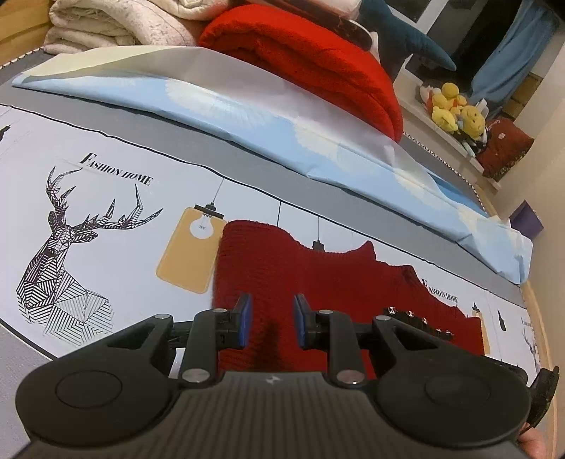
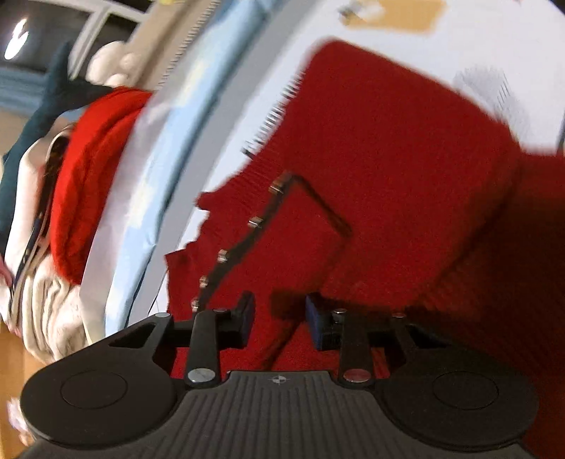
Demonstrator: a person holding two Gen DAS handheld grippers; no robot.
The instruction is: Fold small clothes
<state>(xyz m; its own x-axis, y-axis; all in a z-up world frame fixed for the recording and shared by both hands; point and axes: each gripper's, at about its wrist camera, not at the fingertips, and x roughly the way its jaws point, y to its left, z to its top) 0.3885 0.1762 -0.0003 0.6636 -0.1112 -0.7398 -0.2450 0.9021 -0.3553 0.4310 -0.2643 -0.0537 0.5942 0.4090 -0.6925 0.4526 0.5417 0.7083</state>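
Observation:
A small dark red knitted garment [image 1: 317,279] lies flat on the printed bed sheet [image 1: 116,169]. It has a black strip with silver studs [image 1: 416,319] near its right edge. My left gripper [image 1: 272,323] is open, just above the garment's near left part, holding nothing. In the right wrist view the same garment [image 2: 388,159] fills the frame, blurred, with the studded strip [image 2: 240,243] at left. My right gripper [image 2: 280,319] is open over the red knit, with nothing between its blue pads [image 2: 314,314].
A folded light blue sheet [image 1: 247,116] lies across the bed behind the garment. A bright red blanket [image 1: 317,63] and cream blankets [image 1: 116,24] are piled at the back. Yellow plush toys [image 1: 455,109] sit on a ledge at right. The bed's edge [image 1: 529,300] runs along the right.

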